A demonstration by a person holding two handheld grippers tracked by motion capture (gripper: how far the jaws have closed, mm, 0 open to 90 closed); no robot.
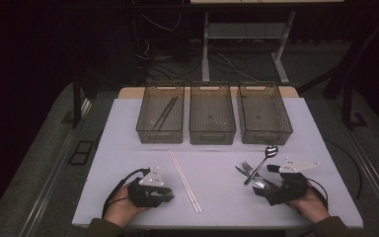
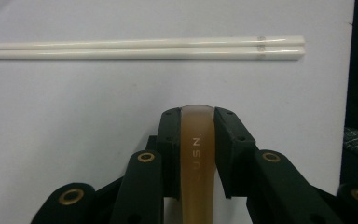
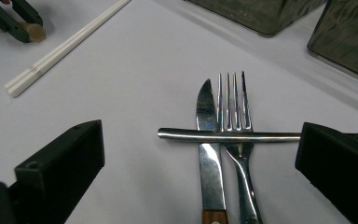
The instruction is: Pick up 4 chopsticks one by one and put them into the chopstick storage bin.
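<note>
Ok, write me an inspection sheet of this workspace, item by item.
Surface: white table, bare between items.
Job's things: white chopsticks lie paired; knife and fork side by side, spoon handle laid across both.
Bins: three clear bins in a row at the far edge; left one holds dark chopsticks.
Clutter: nothing seen.
Grippers: left hand-held gripper shut on an amber strip; right hand-held gripper open around the cutlery.
Cables: one trails from each gripper.
Surroundings: dark floor, loose wires, table legs behind.
</note>
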